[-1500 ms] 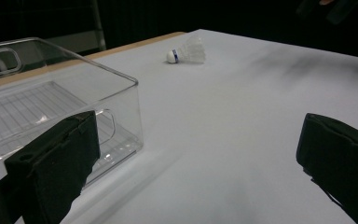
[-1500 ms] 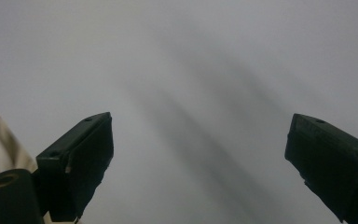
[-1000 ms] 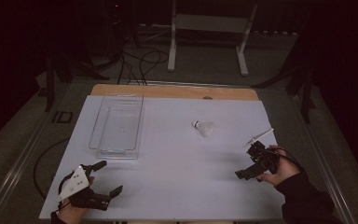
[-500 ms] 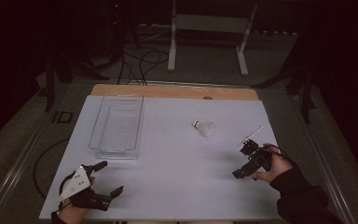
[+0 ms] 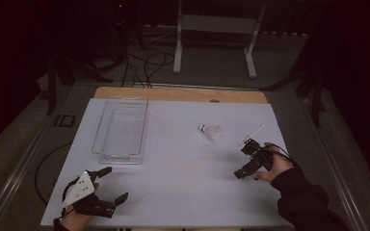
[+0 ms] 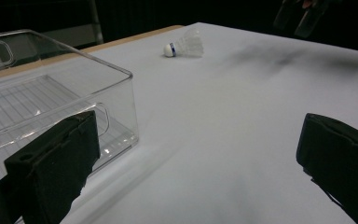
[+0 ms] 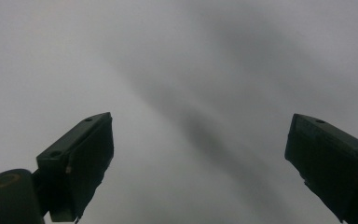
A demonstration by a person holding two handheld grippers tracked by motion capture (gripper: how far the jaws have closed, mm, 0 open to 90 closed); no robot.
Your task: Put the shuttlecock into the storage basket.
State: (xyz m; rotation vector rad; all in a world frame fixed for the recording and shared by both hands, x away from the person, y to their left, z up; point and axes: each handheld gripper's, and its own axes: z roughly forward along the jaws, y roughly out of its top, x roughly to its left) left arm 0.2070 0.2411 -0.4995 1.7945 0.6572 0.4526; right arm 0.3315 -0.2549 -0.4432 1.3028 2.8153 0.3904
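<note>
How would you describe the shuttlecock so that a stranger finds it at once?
Start at the white table and its clear plastic box on the left. To the right of the box, apart from it, lies the shuttlecock, small, white and feathered, with a blue band.

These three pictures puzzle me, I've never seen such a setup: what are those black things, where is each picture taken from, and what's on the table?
A person sits at a white table and holds a hand tool with two black tongs in each hand. The high view looks down from above: left tongs at lower left, right tongs at right. The other two pictures come from cameras riding on the tools, looking out between their own jaws. Both tongs are open and hold nothing. On the table lie a clear plastic bin and a white shuttlecock; the left tool's camera shows both too.
</note>
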